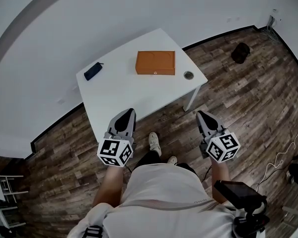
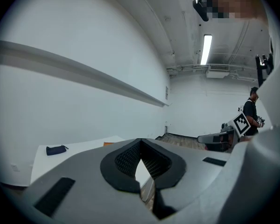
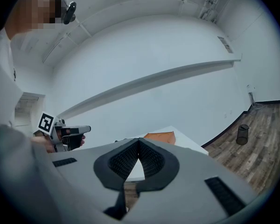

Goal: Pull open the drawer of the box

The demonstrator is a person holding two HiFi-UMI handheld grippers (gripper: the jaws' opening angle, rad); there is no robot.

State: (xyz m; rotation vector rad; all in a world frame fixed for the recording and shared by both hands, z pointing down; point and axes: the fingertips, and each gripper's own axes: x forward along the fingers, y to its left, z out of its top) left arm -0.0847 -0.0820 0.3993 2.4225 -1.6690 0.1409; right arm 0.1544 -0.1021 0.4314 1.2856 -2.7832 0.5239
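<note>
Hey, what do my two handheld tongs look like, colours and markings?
The left tongs and right tongs both have grey tapering shells with black textured pads. Each carries a white cube printed with black square markers. The person wears a light top.

The orange box [image 1: 155, 62] is lying flat on the white table [image 1: 119, 93], toward the far side, its drawer looking shut.

Readable text: none is found | Signs: coded square markers [image 1: 115, 151] are borne by left gripper [image 1: 127, 113] and right gripper [image 1: 202, 115]
</note>
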